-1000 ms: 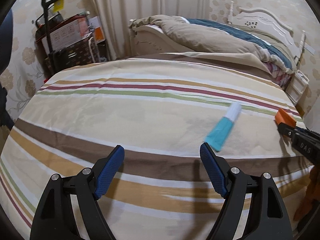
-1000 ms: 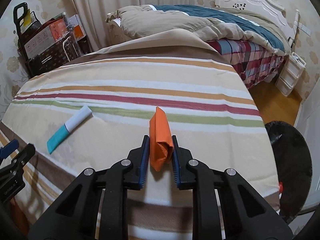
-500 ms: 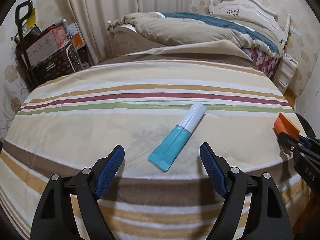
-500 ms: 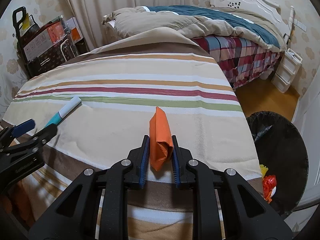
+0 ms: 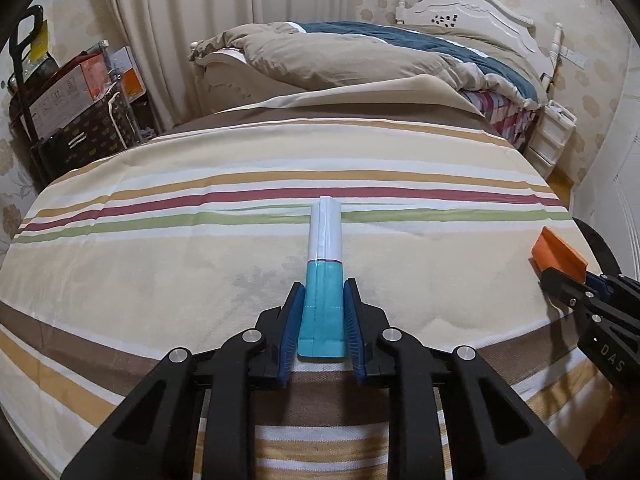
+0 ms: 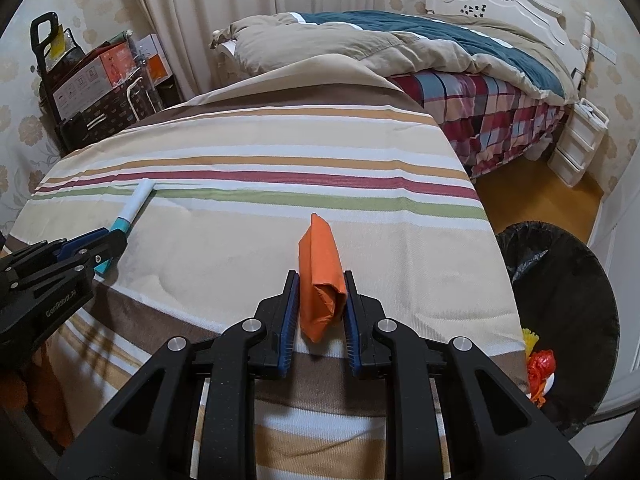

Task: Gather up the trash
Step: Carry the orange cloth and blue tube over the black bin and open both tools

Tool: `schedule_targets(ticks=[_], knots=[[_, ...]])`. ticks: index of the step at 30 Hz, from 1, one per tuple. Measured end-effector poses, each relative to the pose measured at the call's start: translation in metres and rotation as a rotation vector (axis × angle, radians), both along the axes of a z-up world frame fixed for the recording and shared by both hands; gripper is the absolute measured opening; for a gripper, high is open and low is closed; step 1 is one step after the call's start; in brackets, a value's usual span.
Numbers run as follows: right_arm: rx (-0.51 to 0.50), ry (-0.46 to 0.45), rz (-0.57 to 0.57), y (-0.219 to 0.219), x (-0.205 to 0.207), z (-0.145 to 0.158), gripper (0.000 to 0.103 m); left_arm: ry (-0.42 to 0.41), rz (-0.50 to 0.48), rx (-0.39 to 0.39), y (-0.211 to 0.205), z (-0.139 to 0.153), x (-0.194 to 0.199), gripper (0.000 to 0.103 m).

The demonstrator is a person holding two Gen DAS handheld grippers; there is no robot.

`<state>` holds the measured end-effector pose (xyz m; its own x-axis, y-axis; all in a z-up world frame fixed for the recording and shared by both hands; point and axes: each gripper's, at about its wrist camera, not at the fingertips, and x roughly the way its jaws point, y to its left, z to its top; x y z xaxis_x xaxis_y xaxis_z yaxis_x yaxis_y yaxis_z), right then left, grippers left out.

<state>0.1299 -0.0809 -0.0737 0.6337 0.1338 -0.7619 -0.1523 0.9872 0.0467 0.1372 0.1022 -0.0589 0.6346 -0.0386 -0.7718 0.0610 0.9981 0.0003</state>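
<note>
A teal and white packet lies on the striped bedspread. My left gripper is shut on its teal end. The packet also shows in the right wrist view, with the left gripper on it. My right gripper is shut on a folded orange wrapper and holds it above the bed's right part. The orange wrapper shows at the right edge of the left wrist view. A black trash bin with a black liner stands on the floor to the right of the bed, with red and yellow trash inside.
A second bed with a tan and blue duvet stands behind. A cart with boxes is at the back left. A small white drawer unit stands at the back right on the wooden floor.
My left gripper has swung toward the teal packet and closed on its teal end. My right gripper has moved right with the orange wrapper, bringing the trash bin further into view.
</note>
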Motion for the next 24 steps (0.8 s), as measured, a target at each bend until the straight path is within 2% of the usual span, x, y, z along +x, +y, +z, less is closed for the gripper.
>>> schedule_targets(ticks=[6,8,24], knots=[[0.007,-0.004,0.006,0.000,-0.008,0.001,0.020,-0.013,0.005,-0.021,0.000,0.003,-0.008,0.022],[0.008,-0.006,0.010,0.000,-0.012,0.001,0.015,-0.022,0.008,-0.025,-0.002,0.004,-0.012,0.022],[0.032,-0.049,-0.002,-0.014,-0.040,0.015,0.015,-0.065,-0.019,-0.059,-0.028,0.013,-0.046,0.022]])
